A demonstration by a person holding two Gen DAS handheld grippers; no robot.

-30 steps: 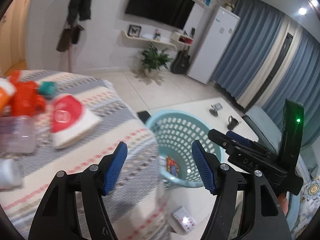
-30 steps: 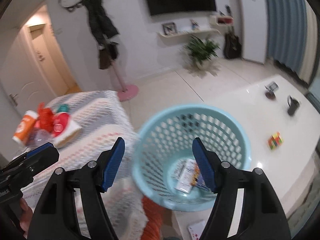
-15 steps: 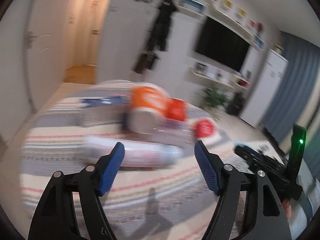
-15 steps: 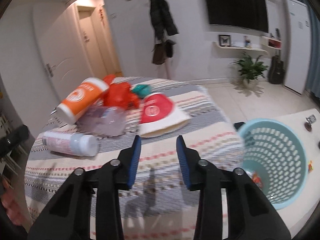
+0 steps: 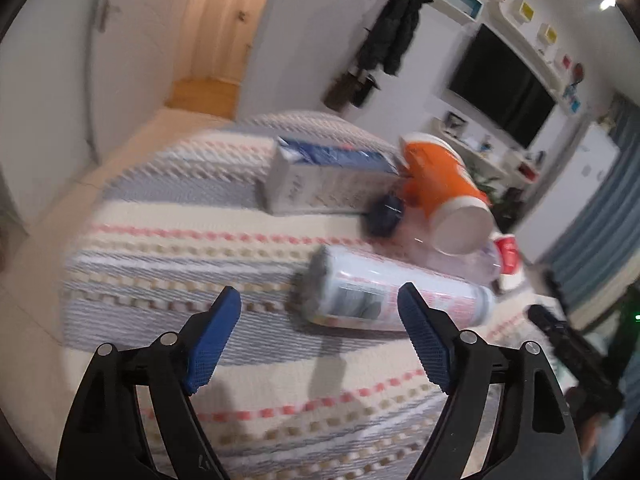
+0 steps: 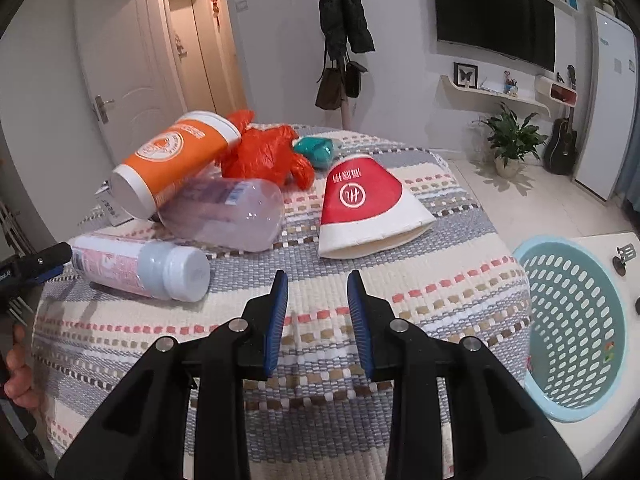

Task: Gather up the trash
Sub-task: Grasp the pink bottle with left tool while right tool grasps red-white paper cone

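Trash lies on a striped woven tablecloth (image 6: pixel 400 304): a white bottle with pink label (image 6: pixel 140 266), a clear plastic bottle (image 6: pixel 224 216), an orange cup (image 6: pixel 172 160), a red plastic bag (image 6: pixel 268 156), a teal wad (image 6: pixel 316 150) and a flattened red and white paper cup (image 6: pixel 368 208). My left gripper (image 5: pixel 320 340) is open and empty, just short of the white bottle (image 5: pixel 392 300). My right gripper (image 6: pixel 316 308) is empty, its jaws narrowly apart, in front of the paper cup. A light blue laundry basket (image 6: pixel 576 320) stands at the right.
A blue and white carton (image 5: pixel 324 180) lies behind the orange cup (image 5: pixel 444 192), with a dark round cap (image 5: pixel 386 216) beside it. The basket rests on a white low table (image 6: pixel 600 240). A coat rack, TV, plant and fridge stand at the back.
Both grippers swung left from the basket to the table. The left gripper came close to the white bottle. The right gripper's jaws narrowed between one second and half a second ago.
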